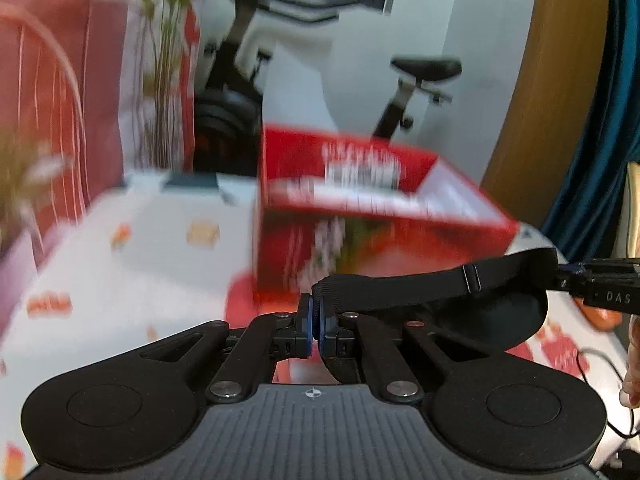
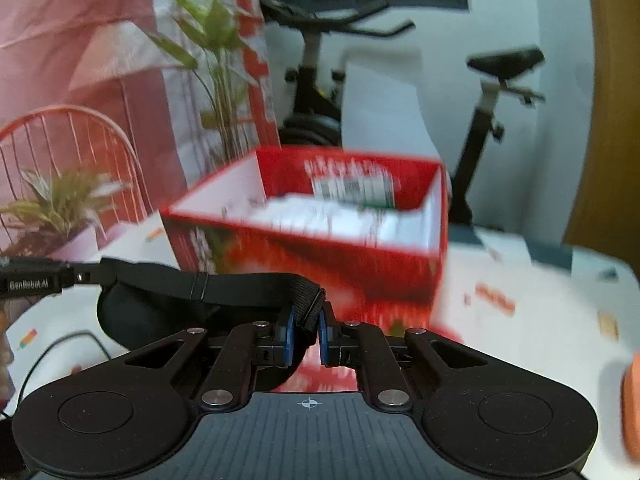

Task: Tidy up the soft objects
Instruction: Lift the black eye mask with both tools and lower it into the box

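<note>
A black sleep mask [image 1: 500, 320] with an elastic strap [image 1: 420, 284] hangs stretched between my two grippers above the table. My left gripper [image 1: 316, 328] is shut on one end of the strap. My right gripper [image 2: 306, 334] is shut on the other end; the mask's pad [image 2: 140, 316] hangs to its left in the right wrist view. The right gripper's tip shows at the right edge of the left wrist view [image 1: 600, 288]. An open red cardboard box [image 1: 360, 216] stands just behind the mask; it also shows in the right wrist view [image 2: 320, 240]. Both views are motion-blurred.
The table has a white cloth [image 1: 140, 260] with small orange prints. A potted plant [image 2: 60, 208] and a red wire chair [image 2: 72, 140] stand at the left. An exercise bike [image 2: 480, 100] is behind the table. An orange object [image 2: 632, 400] lies at the right edge.
</note>
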Available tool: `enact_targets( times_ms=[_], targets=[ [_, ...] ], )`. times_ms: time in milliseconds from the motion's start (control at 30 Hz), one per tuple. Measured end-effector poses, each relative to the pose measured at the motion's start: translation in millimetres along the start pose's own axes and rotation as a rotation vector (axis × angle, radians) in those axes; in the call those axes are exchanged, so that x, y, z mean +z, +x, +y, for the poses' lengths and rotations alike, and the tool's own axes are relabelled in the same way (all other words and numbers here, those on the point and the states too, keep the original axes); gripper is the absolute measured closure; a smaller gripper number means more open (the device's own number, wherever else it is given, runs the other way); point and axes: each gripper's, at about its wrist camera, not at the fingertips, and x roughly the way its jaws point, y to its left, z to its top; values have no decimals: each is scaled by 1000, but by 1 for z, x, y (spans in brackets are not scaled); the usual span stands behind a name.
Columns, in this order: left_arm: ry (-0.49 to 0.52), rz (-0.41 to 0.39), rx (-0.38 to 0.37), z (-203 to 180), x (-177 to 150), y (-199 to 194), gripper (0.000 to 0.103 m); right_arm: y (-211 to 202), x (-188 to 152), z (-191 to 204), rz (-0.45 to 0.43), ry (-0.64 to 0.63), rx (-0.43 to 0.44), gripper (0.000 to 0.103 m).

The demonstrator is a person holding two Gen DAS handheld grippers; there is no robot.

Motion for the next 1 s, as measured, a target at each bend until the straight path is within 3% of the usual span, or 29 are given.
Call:
enact_targets(
  times_ms=[233, 433, 600, 733, 867, 1000],
  targets=[
    [93, -125, 22, -10, 65, 0, 99, -3, 57, -4, -118, -47, 0, 92],
    [167, -161, 33, -23, 104, 28, 99, 22, 95, -17, -149, -90, -44, 92],
    [156, -64, 30, -28, 111, 81, 99, 60, 109, -27, -125, -112, -95, 93],
    [152, 42, 2, -33, 105, 118, 99, 90, 105, -34, -52, -112, -105, 93],
    [140, 119, -16, -33, 98, 140, 99, 113, 96, -42, 44, -86, -85, 93],
    [111, 156, -3, -27, 96, 151, 99, 126, 89, -47, 82, -56, -92, 93]
  ],
)
